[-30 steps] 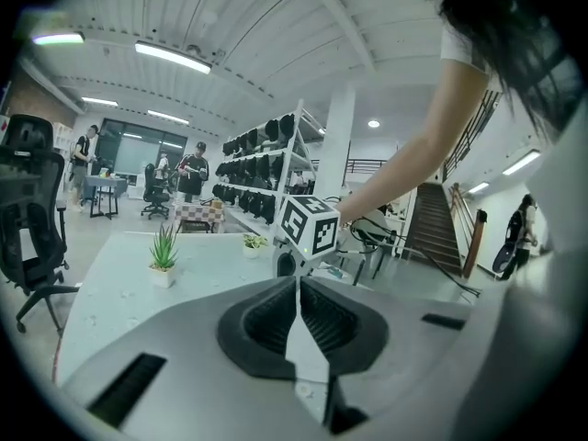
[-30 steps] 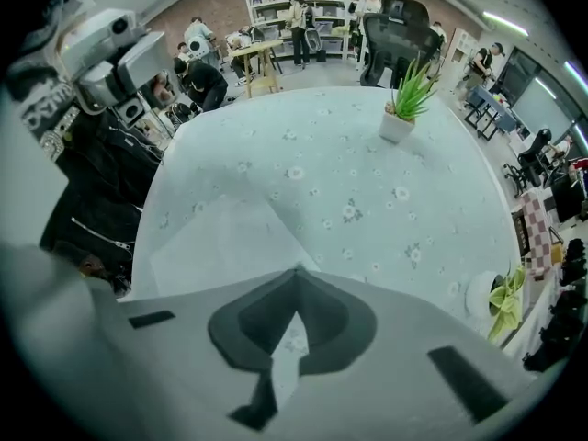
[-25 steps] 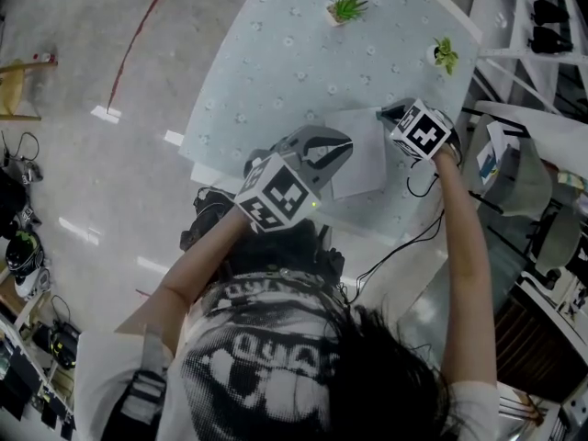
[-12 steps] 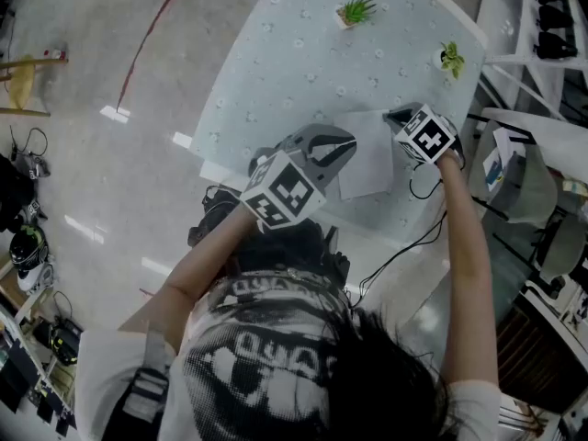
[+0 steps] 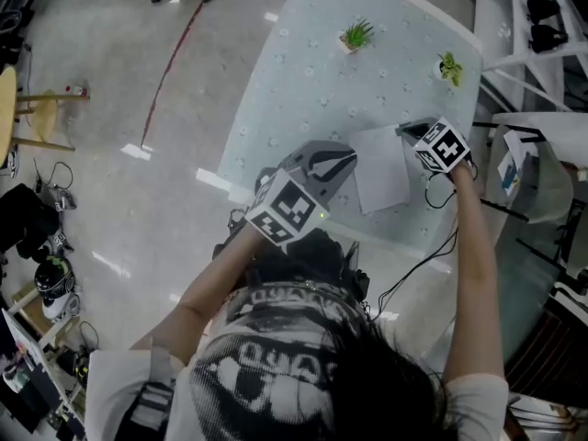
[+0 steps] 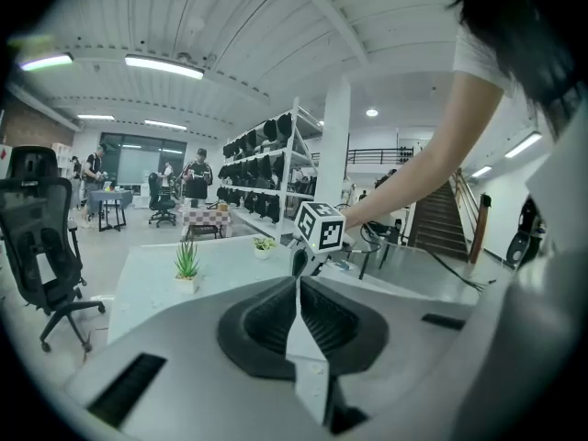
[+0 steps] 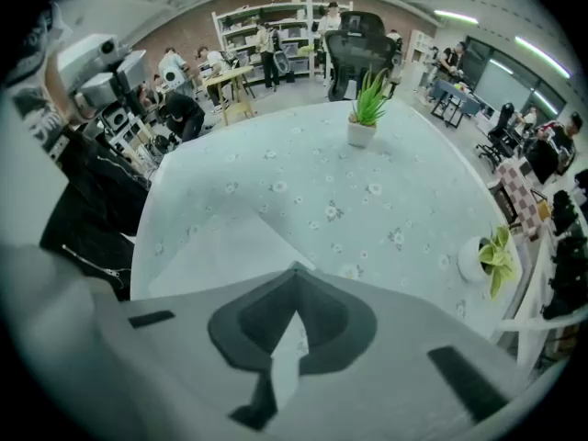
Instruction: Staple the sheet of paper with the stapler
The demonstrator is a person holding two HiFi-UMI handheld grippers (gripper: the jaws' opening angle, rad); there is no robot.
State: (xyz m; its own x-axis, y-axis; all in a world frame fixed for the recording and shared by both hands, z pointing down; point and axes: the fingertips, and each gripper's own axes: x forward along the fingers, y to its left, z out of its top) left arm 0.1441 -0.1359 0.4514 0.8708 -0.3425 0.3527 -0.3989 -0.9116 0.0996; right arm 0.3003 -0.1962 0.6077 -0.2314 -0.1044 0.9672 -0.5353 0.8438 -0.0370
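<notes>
White rectangular sheet of thin paper (image 5: 381,180) lies flat on the pale flower-patterned table (image 5: 303,81). It is probably light, floppy and easily creased, so a corner pinch suits it. The left gripper (image 5: 342,159) and right gripper (image 5: 409,129) have their jaws together on nothing. No stapler is visible.

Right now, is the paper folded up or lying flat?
Flat. The sheet of paper lies spread on the table, with no fold visible.

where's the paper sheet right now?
Head view: the sheet of paper lies flat on the table near the person's edge, between the left hand-held gripper and the right hand-held gripper.
</notes>
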